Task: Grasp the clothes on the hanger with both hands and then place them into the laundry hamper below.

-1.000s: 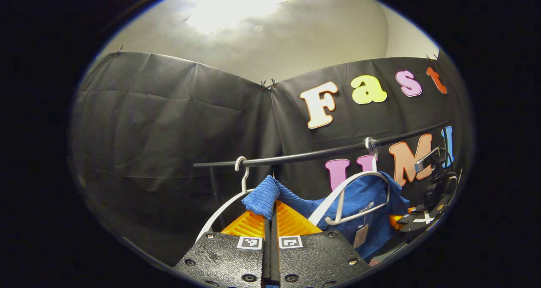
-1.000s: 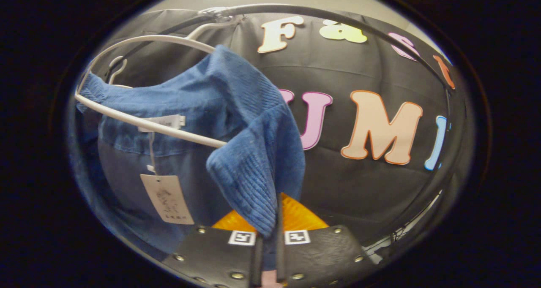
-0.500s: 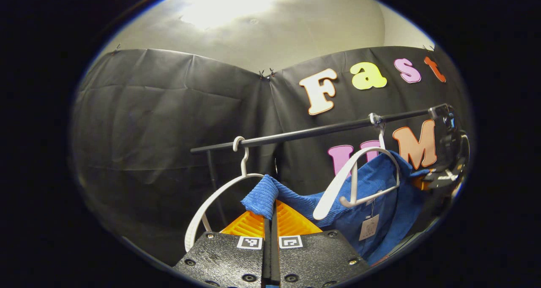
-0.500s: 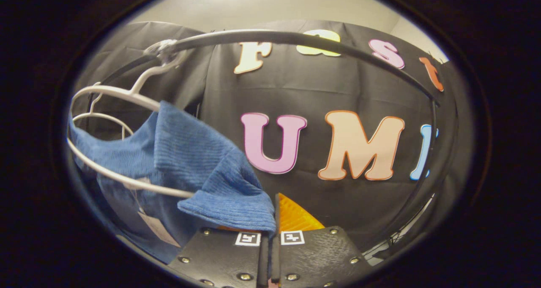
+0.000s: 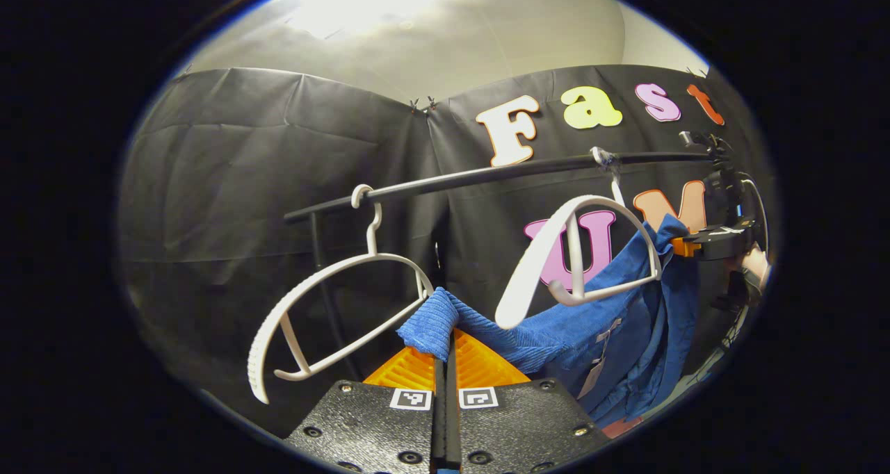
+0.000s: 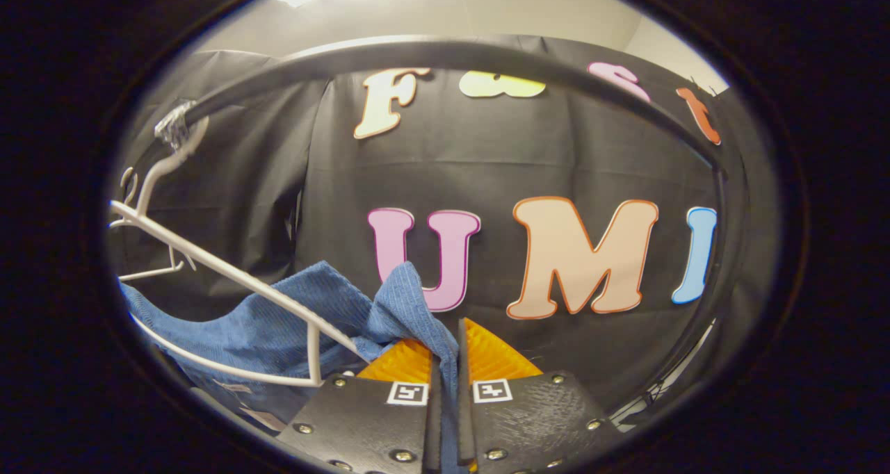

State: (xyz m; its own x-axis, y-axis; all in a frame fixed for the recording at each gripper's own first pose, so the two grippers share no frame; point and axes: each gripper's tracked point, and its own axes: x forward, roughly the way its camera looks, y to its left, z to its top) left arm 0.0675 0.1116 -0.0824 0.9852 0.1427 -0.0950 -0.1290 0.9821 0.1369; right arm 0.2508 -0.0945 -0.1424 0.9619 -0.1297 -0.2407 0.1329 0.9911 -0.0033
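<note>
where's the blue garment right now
In the left gripper view the blue garment hangs low right of centre, draped partly off the white hanger, below the black rail, pinched by both grippers.

- The ribbed knit garment [image 5: 612, 321] is a deep, even blue; in the right gripper view the same cloth [image 6: 292, 321] shows fine lengthwise ribbing.
- The two curved plastic hangers, one bare [image 5: 327, 300] and one carrying the garment [image 5: 577, 251], are plain white.
- The thin clothes rail [image 5: 487, 172] is matte black, with a patch of clear, shiny tape [image 6: 174, 123] around it at one hanger hook.
- The paper tag [image 5: 596, 377] on the garment is pale beige.
- The ceiling [image 5: 417, 36] is off-white, with a bright glare patch.
</note>
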